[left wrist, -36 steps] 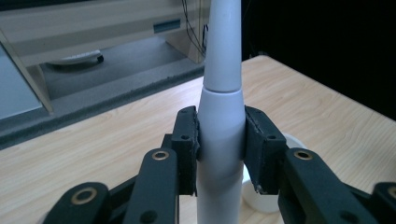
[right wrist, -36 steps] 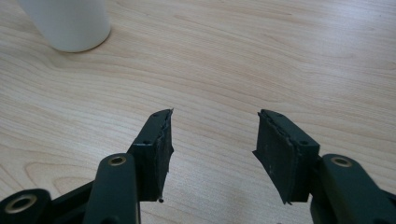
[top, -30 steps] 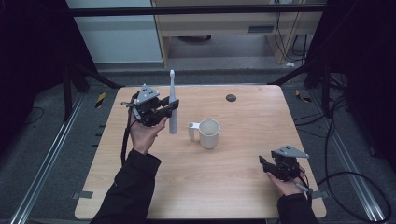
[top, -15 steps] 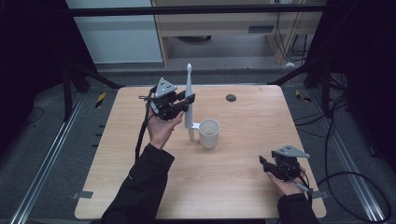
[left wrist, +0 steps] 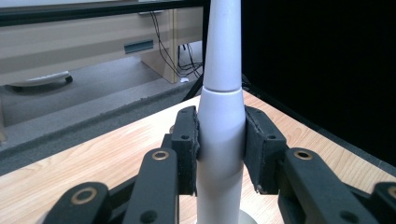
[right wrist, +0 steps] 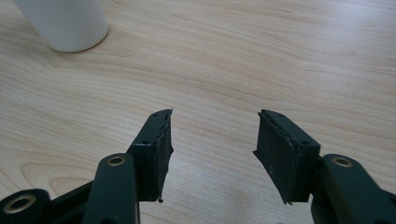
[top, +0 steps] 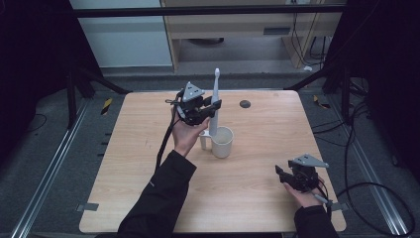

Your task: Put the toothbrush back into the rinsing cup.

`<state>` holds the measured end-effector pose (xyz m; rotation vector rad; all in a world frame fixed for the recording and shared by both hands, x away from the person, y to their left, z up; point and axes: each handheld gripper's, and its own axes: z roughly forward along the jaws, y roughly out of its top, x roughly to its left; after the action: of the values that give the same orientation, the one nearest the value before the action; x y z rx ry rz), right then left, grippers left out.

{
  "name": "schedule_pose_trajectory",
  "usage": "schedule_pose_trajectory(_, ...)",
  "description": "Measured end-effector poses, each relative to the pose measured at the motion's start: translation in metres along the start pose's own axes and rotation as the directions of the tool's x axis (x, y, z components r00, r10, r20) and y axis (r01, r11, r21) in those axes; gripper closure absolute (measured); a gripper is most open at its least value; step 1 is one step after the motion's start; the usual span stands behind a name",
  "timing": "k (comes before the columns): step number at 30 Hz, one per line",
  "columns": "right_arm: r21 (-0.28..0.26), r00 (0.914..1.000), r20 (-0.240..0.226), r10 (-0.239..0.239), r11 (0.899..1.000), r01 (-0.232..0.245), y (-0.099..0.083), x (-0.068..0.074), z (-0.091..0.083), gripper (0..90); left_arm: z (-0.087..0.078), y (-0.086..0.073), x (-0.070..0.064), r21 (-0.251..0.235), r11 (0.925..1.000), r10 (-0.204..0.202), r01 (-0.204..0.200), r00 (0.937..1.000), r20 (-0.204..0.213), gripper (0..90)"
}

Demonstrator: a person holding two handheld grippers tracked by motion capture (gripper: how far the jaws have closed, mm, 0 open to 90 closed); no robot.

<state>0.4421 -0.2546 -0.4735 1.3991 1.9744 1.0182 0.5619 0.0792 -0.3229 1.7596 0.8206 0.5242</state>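
Observation:
A white electric toothbrush (top: pixel 215 101) stands upright in the air, its lower end just over the left rim of a white mug (top: pixel 222 142) at the table's middle. My left gripper (top: pixel 212 106) is shut on the toothbrush's handle (left wrist: pixel 220 140), with both black pads pressed against it in the left gripper view. My right gripper (top: pixel 281 176) rests low near the table's front right corner, open with nothing between its jaws (right wrist: pixel 212 149). The mug's base (right wrist: pixel 65 23) sits at the top left of the right gripper view.
A small dark round disc (top: pixel 244 104) lies on the wooden table (top: pixel 124 168) near its far edge. A desk and cables stand on the floor beyond the table. Metal rails run along both sides.
My left gripper has carried the toothbrush rightward, from left of the mug to over the mug's rim. The right gripper has stayed put.

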Motion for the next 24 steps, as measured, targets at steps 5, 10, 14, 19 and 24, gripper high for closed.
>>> schedule_pose_trajectory(5, -0.002, 1.0000, 0.001, -0.005, 1.000, 0.005, 0.000, -0.001, 0.000, 45.3, 0.016, -0.006, -0.003, 0.032, 0.9995, 0.001, -0.001, 1.0000, 0.004, 66.6)
schedule_pose_trajectory(10, -0.001, 1.0000, 0.004, -0.006, 1.000, 0.006, 0.000, -0.001, 0.000, 45.3, 0.027, -0.014, -0.003, 0.057, 0.9984, -0.001, 0.001, 1.0000, 0.004, 66.6)
schedule_pose_trajectory(14, 0.000, 1.0000, 0.004, -0.005, 1.000, 0.005, 0.000, -0.001, 0.000, 45.3, 0.032, -0.020, -0.003, 0.077, 0.9970, -0.004, 0.004, 1.0000, 0.003, 66.6)
schedule_pose_trajectory(19, 0.001, 0.9999, 0.007, -0.009, 1.000, 0.009, 0.000, -0.002, 0.001, 45.3, 0.040, -0.030, -0.002, 0.114, 0.9934, -0.007, 0.007, 1.0000, -0.005, 66.5)
schedule_pose_trajectory(24, 0.002, 0.9999, 0.006, -0.009, 1.000, 0.008, 0.000, -0.001, 0.000, 45.4, 0.047, -0.038, -0.001, 0.153, 0.9881, -0.006, 0.007, 0.9999, -0.008, 66.5)
